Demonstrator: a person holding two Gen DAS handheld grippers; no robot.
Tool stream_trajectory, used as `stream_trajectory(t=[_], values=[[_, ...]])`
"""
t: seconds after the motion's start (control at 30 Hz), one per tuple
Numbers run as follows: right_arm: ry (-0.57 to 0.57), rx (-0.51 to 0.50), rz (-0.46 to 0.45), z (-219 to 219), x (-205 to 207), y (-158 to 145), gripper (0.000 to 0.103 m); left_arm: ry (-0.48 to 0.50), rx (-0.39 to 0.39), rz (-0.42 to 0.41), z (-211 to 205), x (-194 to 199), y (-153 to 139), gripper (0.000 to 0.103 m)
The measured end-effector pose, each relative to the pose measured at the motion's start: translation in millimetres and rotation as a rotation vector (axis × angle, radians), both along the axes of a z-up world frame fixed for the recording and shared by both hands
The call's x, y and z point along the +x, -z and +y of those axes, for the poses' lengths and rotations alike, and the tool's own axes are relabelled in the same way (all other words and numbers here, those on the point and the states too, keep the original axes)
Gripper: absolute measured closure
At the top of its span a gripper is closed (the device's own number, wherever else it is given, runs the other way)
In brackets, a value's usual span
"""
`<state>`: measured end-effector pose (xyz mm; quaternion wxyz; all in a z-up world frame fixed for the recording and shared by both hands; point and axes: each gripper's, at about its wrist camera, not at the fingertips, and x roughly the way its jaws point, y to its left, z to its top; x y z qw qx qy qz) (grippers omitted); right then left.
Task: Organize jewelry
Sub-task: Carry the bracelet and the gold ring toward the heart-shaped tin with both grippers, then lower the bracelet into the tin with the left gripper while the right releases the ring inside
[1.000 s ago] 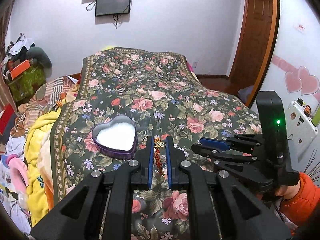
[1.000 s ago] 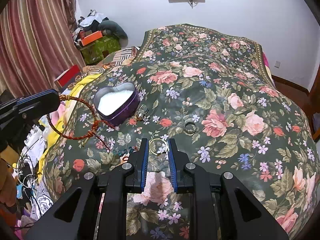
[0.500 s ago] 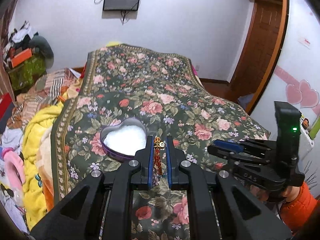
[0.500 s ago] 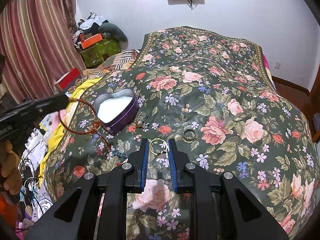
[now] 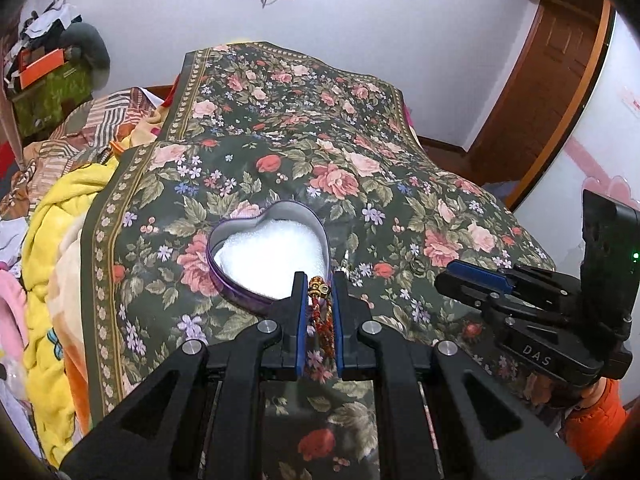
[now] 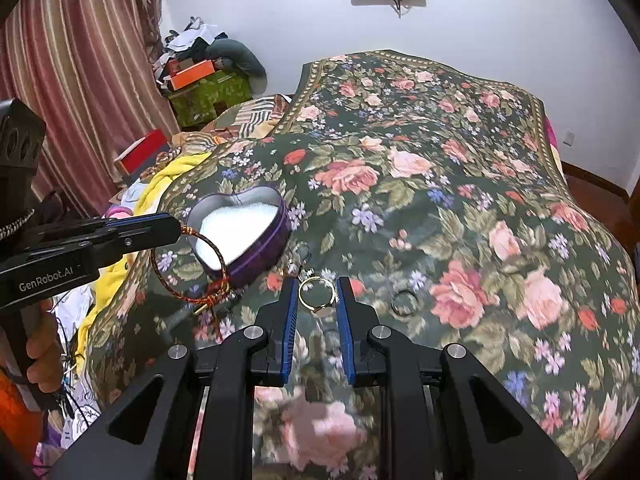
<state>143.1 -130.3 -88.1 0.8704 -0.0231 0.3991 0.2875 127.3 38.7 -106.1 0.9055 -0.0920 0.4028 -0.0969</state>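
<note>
A purple heart-shaped tin (image 5: 269, 257) with white foam inside lies open on the floral bedspread (image 5: 304, 152). My left gripper (image 5: 318, 288) is shut on a red braided bracelet (image 5: 320, 312) with gold beads, held just before the tin's near rim. From the right wrist view the bracelet (image 6: 192, 272) hangs as a loop from the left gripper (image 6: 172, 228) beside the tin (image 6: 240, 236). My right gripper (image 6: 318, 292) is shut on a gold ring (image 6: 317, 293), held above the bedspread. A dark ring (image 6: 405, 304) lies on the spread to its right.
Small jewelry pieces (image 6: 298, 258) lie beside the tin. Yellow and striped blankets (image 5: 52, 240) are piled at the bed's left. Boxes and clothes (image 6: 200, 88) stand by the curtain. A wooden door (image 5: 540, 92) is at right.
My left gripper has moved forward and to the left with the bracelet, closer to the tin. The right gripper holds the gold ring nearly still.
</note>
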Motion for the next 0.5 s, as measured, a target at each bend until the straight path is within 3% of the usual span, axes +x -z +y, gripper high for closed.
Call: stream_trajectory(t=[0.5], values=[[-0.039, -0.002, -0.006, 28, 21, 1, 0.086, 0.009, 0.036, 0.048, 22, 54, 21, 0.093]])
